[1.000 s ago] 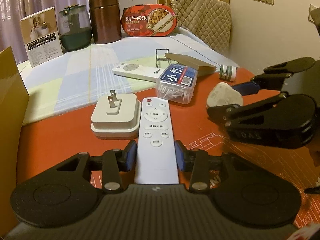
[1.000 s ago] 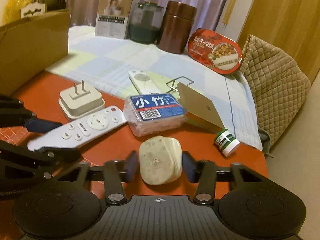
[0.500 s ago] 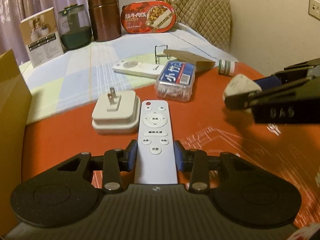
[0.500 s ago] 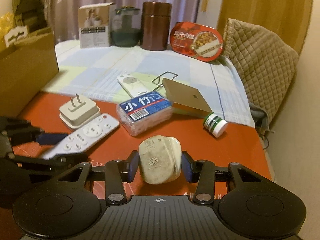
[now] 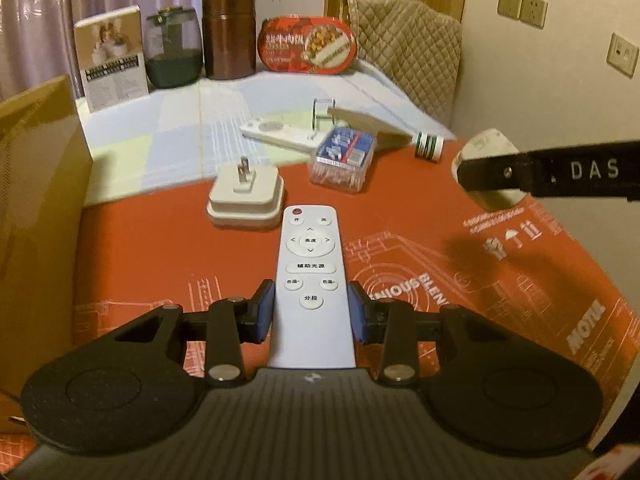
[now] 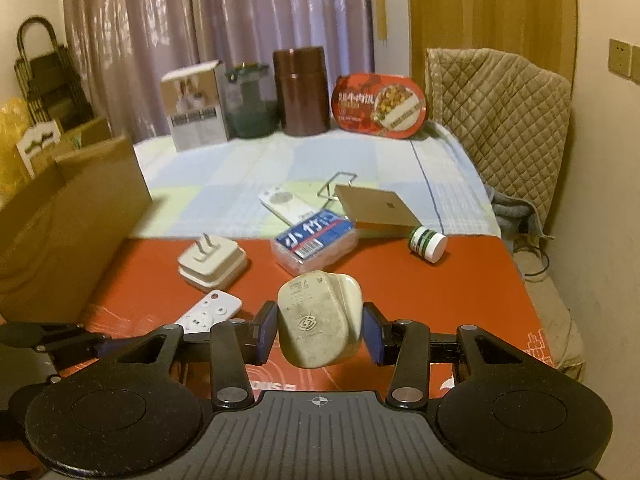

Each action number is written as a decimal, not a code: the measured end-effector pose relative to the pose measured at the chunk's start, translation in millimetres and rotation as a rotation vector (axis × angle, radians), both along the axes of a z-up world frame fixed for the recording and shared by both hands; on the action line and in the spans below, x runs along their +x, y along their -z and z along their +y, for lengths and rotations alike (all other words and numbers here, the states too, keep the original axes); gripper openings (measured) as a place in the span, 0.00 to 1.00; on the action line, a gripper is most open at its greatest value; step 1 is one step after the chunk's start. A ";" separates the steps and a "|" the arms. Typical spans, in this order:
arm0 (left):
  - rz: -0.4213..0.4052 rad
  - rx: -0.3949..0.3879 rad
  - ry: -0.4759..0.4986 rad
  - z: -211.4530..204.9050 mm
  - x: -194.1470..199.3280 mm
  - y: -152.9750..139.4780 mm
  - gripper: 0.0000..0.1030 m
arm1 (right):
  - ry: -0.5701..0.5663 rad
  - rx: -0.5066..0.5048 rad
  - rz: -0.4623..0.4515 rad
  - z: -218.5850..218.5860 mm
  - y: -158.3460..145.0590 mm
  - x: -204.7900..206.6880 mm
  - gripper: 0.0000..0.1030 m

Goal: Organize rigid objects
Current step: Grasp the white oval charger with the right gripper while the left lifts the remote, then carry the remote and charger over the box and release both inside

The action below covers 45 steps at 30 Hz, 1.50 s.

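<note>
My left gripper is shut on a white remote control and holds it above the red mat. My right gripper is shut on a worn cream plug adapter, lifted above the mat. In the left wrist view that adapter shows at the right, partly hidden by the right gripper's finger. A white charger with two prongs, a box of toothpicks and a small green-striped bottle lie on the mat.
A cardboard box stands at the left. On the checked cloth behind lie another white remote, a tan flat box and a wire stand. Jars, a carton and a food tray line the back. A wall stands right.
Both grippers have risen and pulled back with their objects. The right gripper with the adapter has lifted higher and moved to the right.
</note>
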<state>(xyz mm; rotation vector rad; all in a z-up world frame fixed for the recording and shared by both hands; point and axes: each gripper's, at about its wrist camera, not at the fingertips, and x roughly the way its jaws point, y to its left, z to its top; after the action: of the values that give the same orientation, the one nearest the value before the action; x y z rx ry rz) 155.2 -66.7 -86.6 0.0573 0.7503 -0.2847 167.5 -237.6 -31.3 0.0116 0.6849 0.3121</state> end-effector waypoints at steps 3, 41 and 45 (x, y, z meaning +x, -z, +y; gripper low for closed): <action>-0.030 -0.016 -0.015 4.6 -4.5 -17.6 0.32 | 0.003 0.042 -0.019 2.0 -12.1 -6.2 0.40; -0.209 0.065 -0.326 200.0 -61.0 -158.2 0.32 | -0.320 0.216 -0.167 168.8 -84.9 -36.9 0.40; -0.187 0.080 -0.360 220.5 -65.3 -154.0 0.32 | -0.372 0.218 -0.158 197.6 -83.2 -37.1 0.40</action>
<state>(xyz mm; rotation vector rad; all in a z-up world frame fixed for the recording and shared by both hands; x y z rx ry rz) 90.0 153.9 67.4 0.0230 0.5725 0.0931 130.4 -40.0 51.9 0.0676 0.4905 0.7365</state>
